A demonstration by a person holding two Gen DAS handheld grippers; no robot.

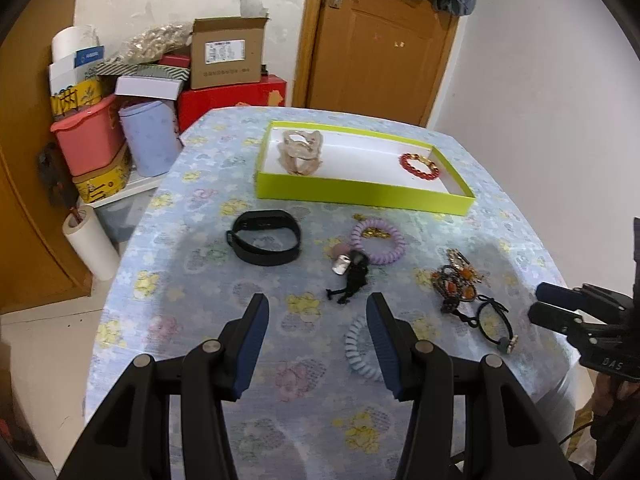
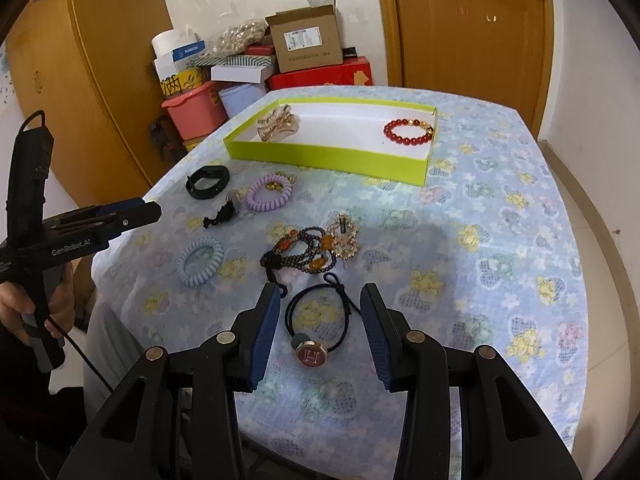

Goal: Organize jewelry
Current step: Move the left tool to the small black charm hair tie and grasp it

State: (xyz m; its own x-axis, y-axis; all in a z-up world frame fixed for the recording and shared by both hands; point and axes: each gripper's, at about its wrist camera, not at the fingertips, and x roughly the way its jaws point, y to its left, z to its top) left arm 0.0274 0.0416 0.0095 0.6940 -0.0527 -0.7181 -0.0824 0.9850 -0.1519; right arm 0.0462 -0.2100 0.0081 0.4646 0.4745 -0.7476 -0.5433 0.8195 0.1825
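A lime-green tray [image 1: 360, 194] [image 2: 320, 158] at the far side of the table holds a beige hair claw [image 1: 300, 152] [image 2: 278, 123] and a red bead bracelet [image 1: 421, 165] [image 2: 408, 130]. Loose in front of it lie a black band [image 1: 264, 238] [image 2: 208, 182], a purple coil tie [image 1: 378, 242] [image 2: 269, 192], a black charm tie [image 1: 352, 276], a blue coil tie [image 1: 360, 350] [image 2: 199, 261], a dark beaded piece [image 1: 456, 280] [image 2: 304, 252] and a black hair tie with an H button [image 2: 316, 328]. My left gripper [image 1: 318, 304] hangs open over the cloth. My right gripper [image 2: 320, 300] stands open around the H hair tie, pads apart from it.
The table wears a blue flowered cloth [image 2: 500, 240]. Stacked boxes, a pink tub [image 1: 88, 136] and paper rolls crowd the floor at the far left, beside a wooden door [image 1: 380, 40]. A hand [image 2: 24, 304] grips the left tool's handle.
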